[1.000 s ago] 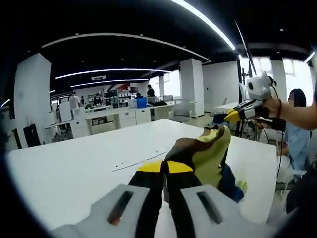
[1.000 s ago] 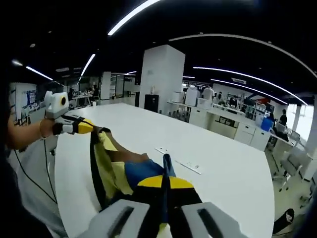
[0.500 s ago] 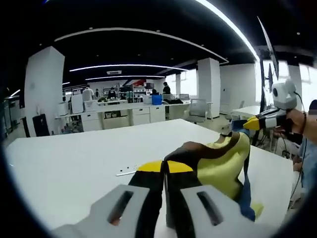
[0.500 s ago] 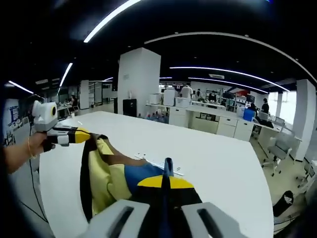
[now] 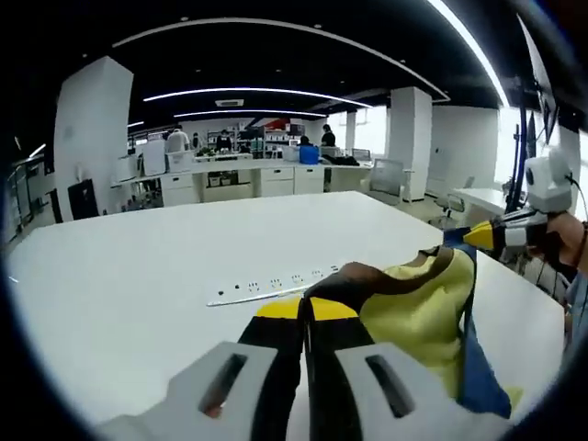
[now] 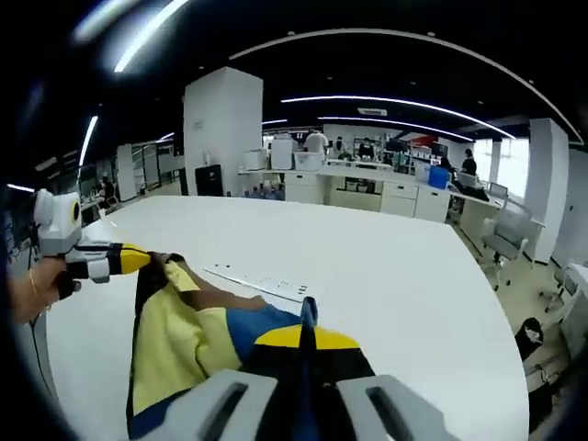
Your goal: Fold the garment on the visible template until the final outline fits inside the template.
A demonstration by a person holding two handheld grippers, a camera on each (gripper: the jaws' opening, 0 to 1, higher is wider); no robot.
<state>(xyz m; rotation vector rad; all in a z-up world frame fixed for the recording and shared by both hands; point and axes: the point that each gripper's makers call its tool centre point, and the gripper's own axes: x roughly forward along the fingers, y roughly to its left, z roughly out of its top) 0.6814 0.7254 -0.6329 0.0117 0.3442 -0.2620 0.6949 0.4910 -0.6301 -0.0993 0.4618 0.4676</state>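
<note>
Both claws are clenched on the garment (image 5: 418, 308), which is yellow, brown and blue, and it's stretched between them above the white surface (image 5: 138, 276).

In the left gripper view, the left claw (image 5: 306, 312) has its yellow-tipped jaws pressed together on a brown edge of the cloth. From there the fabric runs off to the right, yellow in the middle with a blue flap hanging down at the lower right. The right claw (image 5: 473, 236) is at the far end of it, up and to the right, with a hand (image 5: 560, 243) behind it.

In the right gripper view, the right claw (image 6: 306, 335) pinches a blue bit of the garment (image 6: 184, 335) that pokes up between its closed jaws. The cloth spreads off to its left, and the left claw (image 6: 138, 261) grips the far corner there.

Just ahead of both claws, a thin pale strip with small dark dots (image 5: 271, 285) lies flat on the surface (image 6: 386, 276). Beyond the surface there's an office with desks, white pillars and ceiling light strips.
</note>
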